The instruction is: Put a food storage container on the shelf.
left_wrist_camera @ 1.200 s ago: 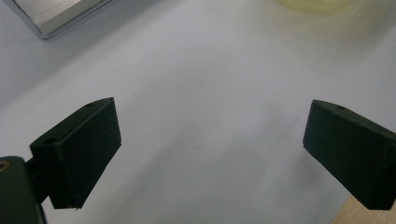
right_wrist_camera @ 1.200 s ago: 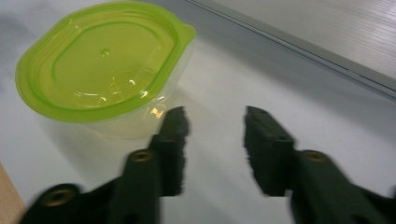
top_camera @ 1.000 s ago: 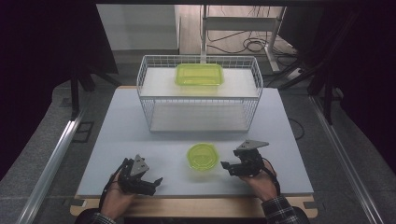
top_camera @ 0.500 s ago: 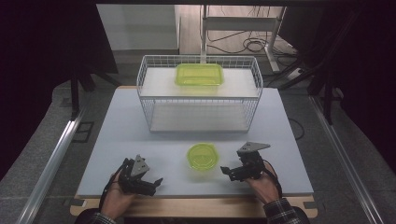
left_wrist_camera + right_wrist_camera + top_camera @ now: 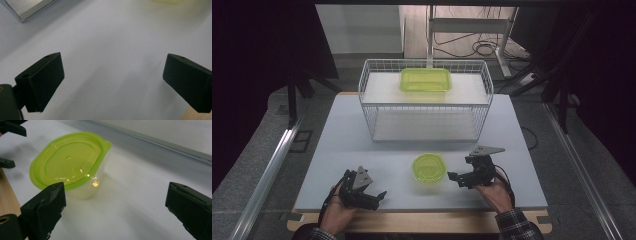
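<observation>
White table (image 5: 362,135) bears a clear round tub (image 5: 428,168) with translucent green lid.

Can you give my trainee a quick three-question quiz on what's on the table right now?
1. True or false: the right gripper has its jaws closed on the round green-lidded container.
2. Where does the rectangular green-lidded container sit? A) on the table in front of the wire basket; B) on top of the shelf inside the wire basket; C) between the jaws of the left gripper.
3. Fill in: seen from above, the round container stands nearer the ____ gripper.

Key
1. False: the jaws stand open and apart from it, with the container just ahead of them.
2. B.
3. Right.
</observation>
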Tool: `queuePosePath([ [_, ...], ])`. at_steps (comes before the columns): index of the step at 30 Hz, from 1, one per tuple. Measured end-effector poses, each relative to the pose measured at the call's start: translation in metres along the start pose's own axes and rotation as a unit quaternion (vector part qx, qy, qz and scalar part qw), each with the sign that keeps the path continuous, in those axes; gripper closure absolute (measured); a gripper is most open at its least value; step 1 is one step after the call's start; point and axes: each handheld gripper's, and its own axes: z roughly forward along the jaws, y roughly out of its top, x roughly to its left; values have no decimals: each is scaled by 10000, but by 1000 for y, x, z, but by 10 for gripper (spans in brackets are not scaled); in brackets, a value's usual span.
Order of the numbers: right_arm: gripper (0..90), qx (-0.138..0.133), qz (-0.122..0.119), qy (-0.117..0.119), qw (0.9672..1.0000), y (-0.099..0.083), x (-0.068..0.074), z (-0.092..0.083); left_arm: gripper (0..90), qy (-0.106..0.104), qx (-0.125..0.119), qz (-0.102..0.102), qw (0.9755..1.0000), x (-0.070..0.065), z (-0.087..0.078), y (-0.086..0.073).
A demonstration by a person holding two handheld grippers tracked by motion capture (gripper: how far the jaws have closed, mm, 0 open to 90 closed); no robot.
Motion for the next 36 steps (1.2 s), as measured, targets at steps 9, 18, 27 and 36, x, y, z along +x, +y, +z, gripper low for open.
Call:
queuePosePath([
  [9, 108, -60, 287, 159, 9994, 16, -1, 2, 33, -4, 5, 7, 10000, 0, 0, 0],
  [18, 431, 84, 752, 586, 9954, 27, -5, 16, 32, -2, 6, 22, 10000, -1, 0, 0],
  [27, 598, 343, 1264, 891, 9874, 30, -13, 33, 33, -14, -5, 46, 10000, -1, 0, 1],
  [36, 697, 452, 1821, 1348, 9729, 26, -20, 41, 32, -26, -7, 62, 10000, -2, 0, 1],
])
